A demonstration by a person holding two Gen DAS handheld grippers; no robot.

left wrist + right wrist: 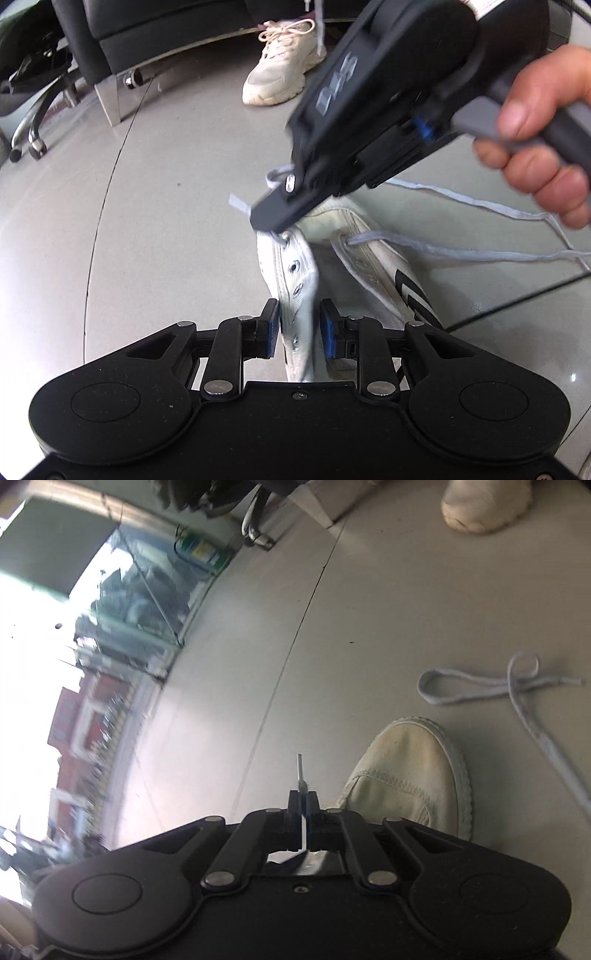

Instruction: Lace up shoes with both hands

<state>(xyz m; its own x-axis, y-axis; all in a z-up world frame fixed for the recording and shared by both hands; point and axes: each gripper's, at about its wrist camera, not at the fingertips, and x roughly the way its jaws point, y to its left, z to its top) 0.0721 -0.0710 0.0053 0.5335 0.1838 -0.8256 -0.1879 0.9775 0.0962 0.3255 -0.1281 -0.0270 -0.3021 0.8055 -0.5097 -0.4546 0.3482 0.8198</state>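
The white canvas shoe [369, 258] lies on the grey floor [147, 221], its long axis running from about 6 toward 12 o'clock in the left wrist view, toe [417, 775] pointing away toward 12. The left hand-held gripper [298, 328] has its pads apart on either side of the left eyelet flap [299, 291], not visibly pressing it. The right hand-held gripper [303, 814], held by a hand [546, 140], is clamped together on the pale blue lace [301, 771] near its tip, above the top eyelet. Slack lace trails toward 3 o'clock. A person's cream sneaker [284, 62] stands at 12 o'clock.
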